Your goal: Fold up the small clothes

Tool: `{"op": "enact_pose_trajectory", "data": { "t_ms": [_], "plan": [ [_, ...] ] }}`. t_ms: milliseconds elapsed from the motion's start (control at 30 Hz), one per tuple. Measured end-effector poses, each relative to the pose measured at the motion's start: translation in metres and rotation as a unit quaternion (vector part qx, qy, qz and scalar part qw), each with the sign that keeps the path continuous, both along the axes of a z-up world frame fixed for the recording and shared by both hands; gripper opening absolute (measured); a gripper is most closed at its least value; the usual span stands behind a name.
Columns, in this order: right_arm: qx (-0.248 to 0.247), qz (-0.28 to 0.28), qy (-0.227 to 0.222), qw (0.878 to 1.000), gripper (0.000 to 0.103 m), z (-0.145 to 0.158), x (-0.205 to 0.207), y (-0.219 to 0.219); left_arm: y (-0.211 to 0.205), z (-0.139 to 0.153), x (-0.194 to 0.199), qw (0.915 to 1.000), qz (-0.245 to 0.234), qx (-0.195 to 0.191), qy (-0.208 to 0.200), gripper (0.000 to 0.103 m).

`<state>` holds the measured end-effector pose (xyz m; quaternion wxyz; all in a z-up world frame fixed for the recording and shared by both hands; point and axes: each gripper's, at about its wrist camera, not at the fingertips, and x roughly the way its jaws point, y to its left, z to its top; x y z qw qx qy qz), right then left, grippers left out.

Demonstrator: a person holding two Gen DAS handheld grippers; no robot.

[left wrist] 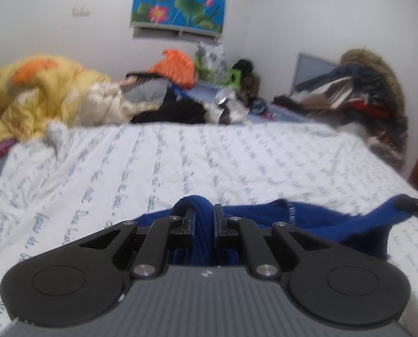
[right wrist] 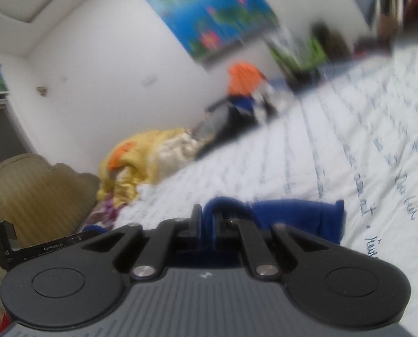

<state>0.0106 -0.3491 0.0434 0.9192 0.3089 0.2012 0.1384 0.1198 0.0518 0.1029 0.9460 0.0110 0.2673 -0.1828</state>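
Observation:
A dark blue knitted garment [left wrist: 315,219] lies low over the white printed bedsheet [left wrist: 180,157]. My left gripper [left wrist: 203,219] is shut on a bunched fold of it. The garment stretches to the right, where my right gripper's tip [left wrist: 413,205] holds its far corner. In the right wrist view my right gripper [right wrist: 207,221] is shut on a blue fold, and the rest of the garment [right wrist: 296,216] hangs to the right over the bedsheet [right wrist: 349,154]. That view is tilted and blurred.
A yellow quilt [left wrist: 40,90] lies at the bed's far left. Piles of clothes [left wrist: 180,92] line the far side, with more clothes heaped at the right [left wrist: 357,92]. A lotus picture [left wrist: 180,0] hangs on the wall. A tan sofa [right wrist: 34,191] stands at the left.

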Motion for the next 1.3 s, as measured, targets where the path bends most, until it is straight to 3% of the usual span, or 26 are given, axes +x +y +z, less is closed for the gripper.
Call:
{"op": "enact_pose_trajectory", "data": {
  "t_ms": [167,367,467,533,600,667,767,833,900,933,1067,1167,1233,1300],
  "plan": [
    [-0.004,-0.021,0.042,0.999,0.007,-0.023,0.040,0.002,-0.002,-0.026,0.043,0.9985,0.025,0.004,0.049,0.012],
    [0.024,-0.043,0.091,0.995,0.007,-0.048,0.086,-0.009,0.000,-0.048,0.078,0.9927,0.045,-0.018,0.110,0.016],
    [0.030,-0.056,0.129,0.990,0.007,-0.065,0.107,-0.010,0.008,-0.059,0.095,0.9856,0.070,-0.049,0.146,0.026],
    [0.011,-0.058,0.140,0.988,0.008,-0.071,0.117,-0.007,0.016,-0.063,0.104,0.9787,0.093,-0.074,0.167,0.046],
    [0.001,-0.056,0.145,0.988,0.008,-0.075,0.124,-0.005,0.025,-0.063,0.107,0.9737,0.114,-0.096,0.173,0.060],
    [0.013,-0.058,0.149,0.987,0.009,-0.078,0.126,-0.007,0.032,-0.061,0.107,0.9723,0.132,-0.093,0.169,0.073],
    [0.023,-0.064,0.144,0.987,0.015,-0.078,0.125,-0.011,0.039,-0.054,0.097,0.9765,0.156,-0.055,0.139,0.081],
    [0.009,-0.076,0.131,0.988,0.030,-0.074,0.122,-0.013,0.041,-0.049,0.089,0.9783,0.169,-0.020,0.117,0.089],
    [-0.005,-0.093,0.115,0.989,0.073,-0.068,0.118,-0.014,0.042,-0.045,0.078,0.9798,0.180,0.017,0.087,0.090],
    [-0.004,-0.098,0.104,0.990,0.077,-0.065,0.115,-0.016,0.041,-0.042,0.073,0.9814,0.175,0.033,0.071,0.090],
    [-0.007,-0.090,0.074,0.993,0.077,-0.050,0.105,-0.011,0.025,-0.039,0.049,0.9894,0.117,0.086,0.007,0.095],
    [-0.061,-0.037,0.070,0.995,0.077,-0.043,0.102,0.016,0.001,-0.043,0.031,0.9896,0.046,0.132,-0.033,0.097],
    [-0.108,-0.001,0.078,0.991,0.076,-0.046,0.103,0.039,-0.022,-0.051,0.021,0.9813,0.014,0.181,-0.063,0.101],
    [-0.158,0.018,0.090,0.983,0.076,-0.053,0.103,0.061,-0.045,-0.066,0.019,0.9663,0.015,0.242,-0.087,0.101]
  ]
}}
